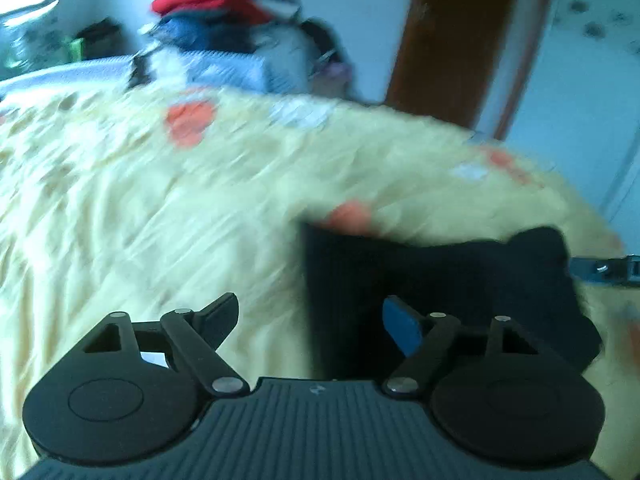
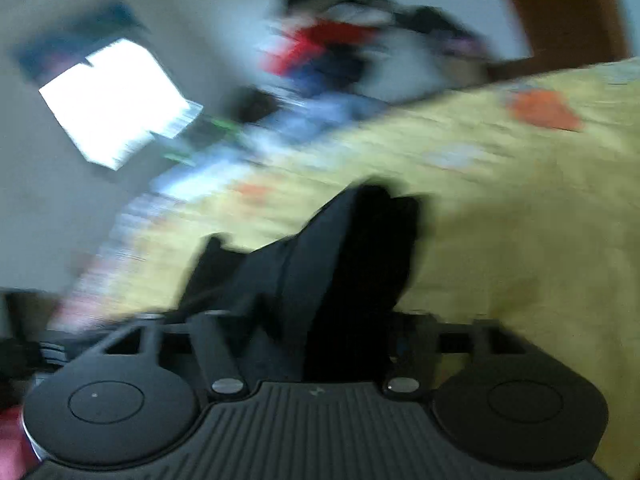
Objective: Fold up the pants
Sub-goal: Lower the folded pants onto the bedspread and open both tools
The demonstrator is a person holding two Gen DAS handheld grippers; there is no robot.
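1. The dark navy fabric pants (image 1: 440, 280) lay on the right, near part of the yellow patterned bedsheet (image 1: 140, 208).
2. The left gripper (image 1: 312, 320) held its jaws wide apart and gripped nothing, its blue-padded right finger over the pants' left edge.
3. The right gripper (image 2: 316, 328) had the pants bunched between its jaws, the cloth hiding the fingertips; both views were motion-blurred.
4. A heap of red, blue and striped clothes (image 1: 224, 12) sat at the far side.

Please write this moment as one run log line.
task: fold pants | left claw: open, empty | right claw: state unclear, pants bunched at it | surface: yellow bedspread | views: blurred
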